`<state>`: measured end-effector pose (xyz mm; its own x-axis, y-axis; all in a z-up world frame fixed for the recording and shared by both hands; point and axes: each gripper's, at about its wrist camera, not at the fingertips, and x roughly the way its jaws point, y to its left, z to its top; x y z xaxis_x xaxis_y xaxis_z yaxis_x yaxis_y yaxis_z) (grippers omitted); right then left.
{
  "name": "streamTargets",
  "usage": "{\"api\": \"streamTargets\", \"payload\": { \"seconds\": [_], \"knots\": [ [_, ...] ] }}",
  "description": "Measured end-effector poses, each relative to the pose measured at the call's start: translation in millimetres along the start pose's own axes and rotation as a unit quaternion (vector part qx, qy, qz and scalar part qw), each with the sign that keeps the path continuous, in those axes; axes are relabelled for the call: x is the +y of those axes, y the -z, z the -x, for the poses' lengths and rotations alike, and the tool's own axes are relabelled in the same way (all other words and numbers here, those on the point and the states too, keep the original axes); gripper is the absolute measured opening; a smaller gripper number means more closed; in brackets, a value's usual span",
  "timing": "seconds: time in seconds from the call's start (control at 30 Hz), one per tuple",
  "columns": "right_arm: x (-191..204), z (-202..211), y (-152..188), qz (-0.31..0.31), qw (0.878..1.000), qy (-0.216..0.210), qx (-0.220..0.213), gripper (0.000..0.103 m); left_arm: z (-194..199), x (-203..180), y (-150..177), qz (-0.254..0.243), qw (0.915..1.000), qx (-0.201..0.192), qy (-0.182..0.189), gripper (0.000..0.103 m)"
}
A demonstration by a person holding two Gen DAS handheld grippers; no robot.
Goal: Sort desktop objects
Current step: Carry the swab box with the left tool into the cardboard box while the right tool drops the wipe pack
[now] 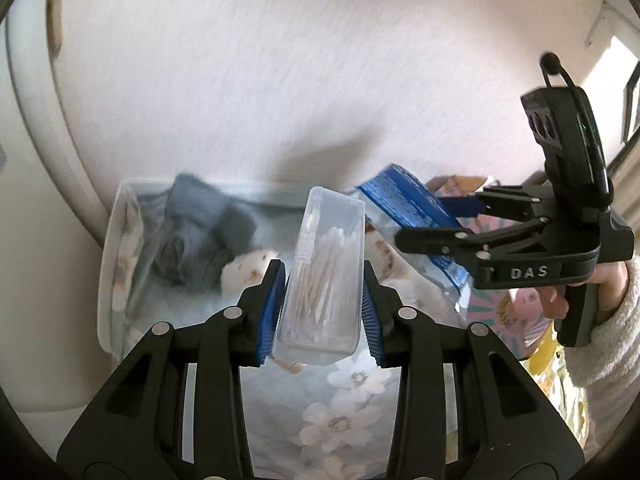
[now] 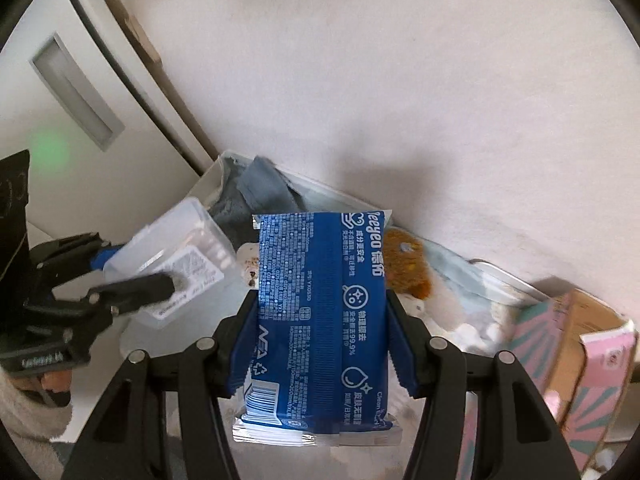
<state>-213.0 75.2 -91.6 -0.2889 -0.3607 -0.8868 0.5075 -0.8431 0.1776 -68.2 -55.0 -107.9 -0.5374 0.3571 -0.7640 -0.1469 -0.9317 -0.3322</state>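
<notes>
My left gripper (image 1: pixel 322 276) is shut on a clear plastic box of cotton swabs (image 1: pixel 326 240), which hangs tilted above a pale bin (image 1: pixel 108 264). In the right wrist view the same box (image 2: pixel 180 240) shows at the left, pinched by the left gripper (image 2: pixel 136 270). My right gripper (image 2: pixel 322 300) is shut on a blue wet-wipe packet (image 2: pixel 320 264), gripped by its long sides, label upward. In the left wrist view that packet (image 1: pixel 404 196) and the right gripper (image 1: pixel 424 220) hang at the right, a hand in a fleecy sleeve behind them.
The bin (image 2: pixel 208 184) holds a grey cloth (image 1: pixel 200 232), a brown plush thing (image 2: pixel 408 268) and small white items. A pink patterned cardboard box (image 2: pixel 560 328) stands at the right. A floral cloth (image 1: pixel 340 420) lies below. A white wall rises behind, with a cabinet (image 2: pixel 80 92) at the left.
</notes>
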Motion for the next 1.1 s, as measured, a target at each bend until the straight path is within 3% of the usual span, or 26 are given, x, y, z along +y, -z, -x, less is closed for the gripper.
{"api": "streamTargets", "payload": {
  "seconds": [0.27,0.57,0.87,1.1],
  "knots": [
    [-37.1,56.5,27.1,-0.043,0.998,0.034,-0.025,0.054,9.9,-55.4,-38.9,-0.038,0.9988,-0.012,0.030,0.033],
    [-110.5,115.6,97.7,-0.133,0.987,0.086,-0.041,0.054,-22.9,-153.1,-68.8,-0.104,0.9908,-0.002,0.087,0.033],
    [-144.0,105.5,170.1,-0.183,0.977,0.110,-0.016,0.054,-93.3,-250.4,-63.7,-0.146,0.9790,0.045,0.134,0.033],
    [-156.6,84.2,200.7,-0.205,0.973,0.109,-0.004,0.054,-141.1,-279.2,-41.6,-0.162,0.9749,0.082,0.129,0.033]
  ]
}}
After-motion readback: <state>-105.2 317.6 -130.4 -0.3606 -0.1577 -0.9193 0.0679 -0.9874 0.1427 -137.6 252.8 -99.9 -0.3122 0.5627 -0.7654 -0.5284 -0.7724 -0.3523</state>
